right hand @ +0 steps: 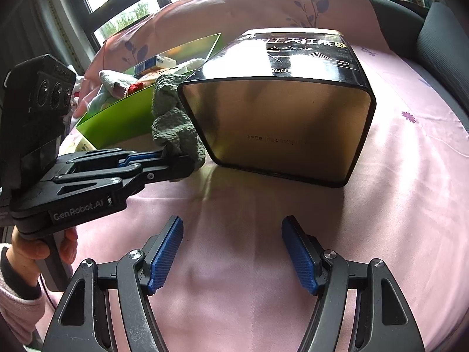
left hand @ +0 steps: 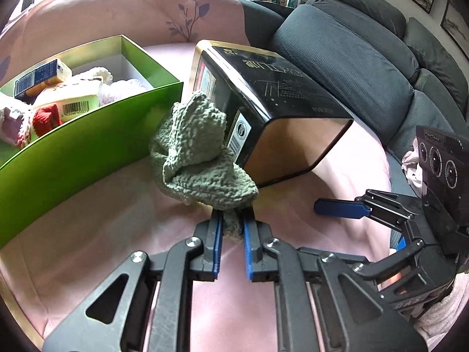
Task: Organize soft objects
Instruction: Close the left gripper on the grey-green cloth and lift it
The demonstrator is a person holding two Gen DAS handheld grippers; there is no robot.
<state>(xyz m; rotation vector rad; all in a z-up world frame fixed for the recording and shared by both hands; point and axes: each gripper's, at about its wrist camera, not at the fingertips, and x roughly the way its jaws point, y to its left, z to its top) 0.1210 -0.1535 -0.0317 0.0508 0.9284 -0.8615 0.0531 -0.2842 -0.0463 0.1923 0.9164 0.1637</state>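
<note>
My left gripper (left hand: 231, 220) is shut on the lower edge of a sage-green knitted cloth (left hand: 196, 146) and holds it up between the green box (left hand: 88, 140) and the black-and-gold tin (left hand: 278, 102). The cloth touches the tin's side. In the right wrist view the cloth (right hand: 173, 117) hangs from the left gripper (right hand: 178, 158) at the tin's (right hand: 281, 129) left edge. My right gripper (right hand: 233, 252) is open and empty above the pink sheet, just in front of the tin. Its blue fingertip (left hand: 340, 207) shows in the left wrist view.
The green box holds several soft knitted items (left hand: 17, 123) and small cartons (left hand: 70, 99). The pink sheet (right hand: 395, 205) covers the surface. A grey sofa (left hand: 366, 58) runs along the right. A pink floral cushion (left hand: 132, 8) stands behind the box.
</note>
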